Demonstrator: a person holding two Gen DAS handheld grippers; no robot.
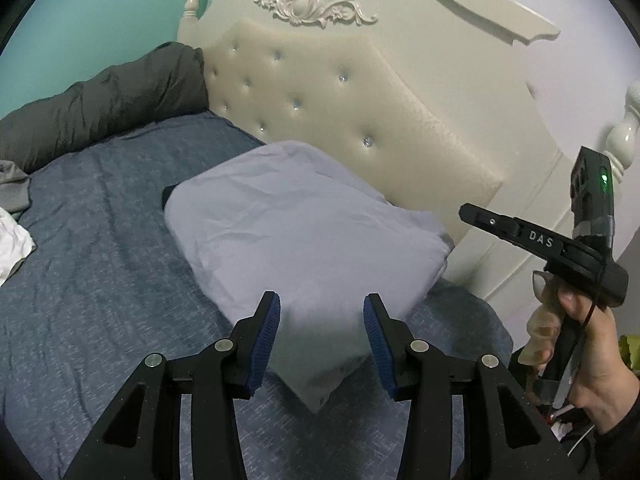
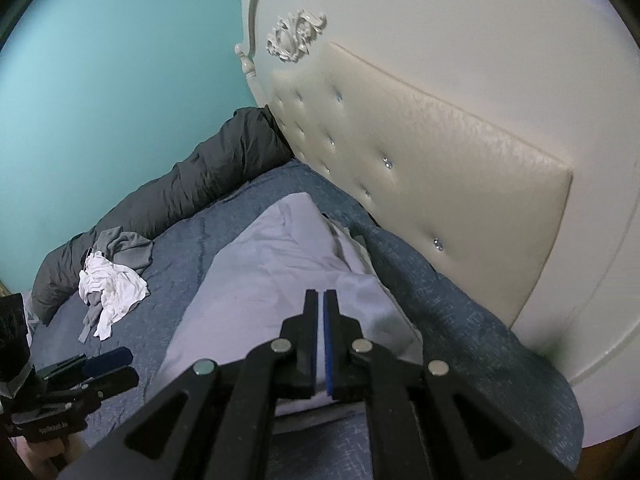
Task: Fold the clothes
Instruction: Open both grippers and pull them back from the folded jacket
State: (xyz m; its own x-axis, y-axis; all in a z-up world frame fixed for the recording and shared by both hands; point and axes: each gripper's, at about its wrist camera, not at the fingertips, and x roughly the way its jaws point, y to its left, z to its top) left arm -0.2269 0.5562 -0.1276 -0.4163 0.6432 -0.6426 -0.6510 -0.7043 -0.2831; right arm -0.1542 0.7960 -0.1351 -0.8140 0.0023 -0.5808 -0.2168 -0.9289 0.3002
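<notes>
On the bed (image 1: 100, 264), covered by a blue heathered sheet of coarse weave, a pale lavender pillow (image 1: 304, 224) is seen lying against the cream tufted headboard (image 1: 360, 104); its case is smooth cotton, lightly creased, roughly rectangular with soft corners. Crystal-like studs are set into the padded leatherette panel, and a carved floral ornament (image 1: 312, 6) is mounted above it. A dark grey quilted duvet roll (image 2: 180, 196) is laid along the teal wall. Clothes to be folded are found well apart from the pillow, near the duvet: a crumpled white garment (image 2: 112, 292) touching a bunched grey garment (image 2: 126, 246), both unfolded, in a loose heap. Left hand-held gripper (image 1: 322, 320): blue ribbed pads spread wide, nothing between them, held above the pillow's near corner. Right hand-held gripper (image 2: 321, 320): pads pressed together, nothing seen pinched, above the pillow's edge.
</notes>
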